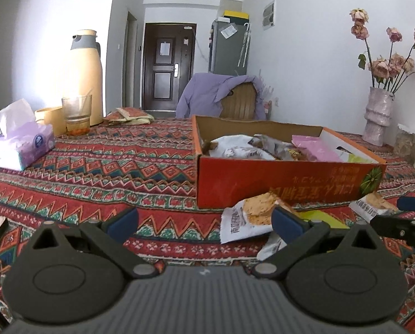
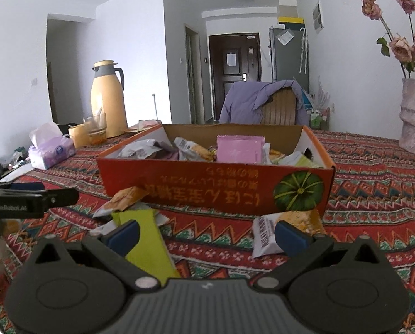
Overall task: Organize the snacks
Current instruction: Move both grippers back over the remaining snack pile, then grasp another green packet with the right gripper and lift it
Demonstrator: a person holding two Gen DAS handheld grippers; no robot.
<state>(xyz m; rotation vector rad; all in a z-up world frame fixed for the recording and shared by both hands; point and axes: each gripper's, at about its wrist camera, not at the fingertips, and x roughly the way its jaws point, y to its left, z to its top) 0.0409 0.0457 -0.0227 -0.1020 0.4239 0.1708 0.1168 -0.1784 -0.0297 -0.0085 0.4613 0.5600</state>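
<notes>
Left tongs (image 1: 204,224) wide open w/ snack packet (image 1: 249,218) by right fingertip, below red box (image 1: 285,183).

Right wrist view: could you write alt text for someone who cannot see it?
The open right gripper hovers low over a patterned tablecloth, with a yellow-green packet and a barcoded snack packet lying between its fingers. Just beyond stands an orange cardboard box already filled with snacks.
</notes>
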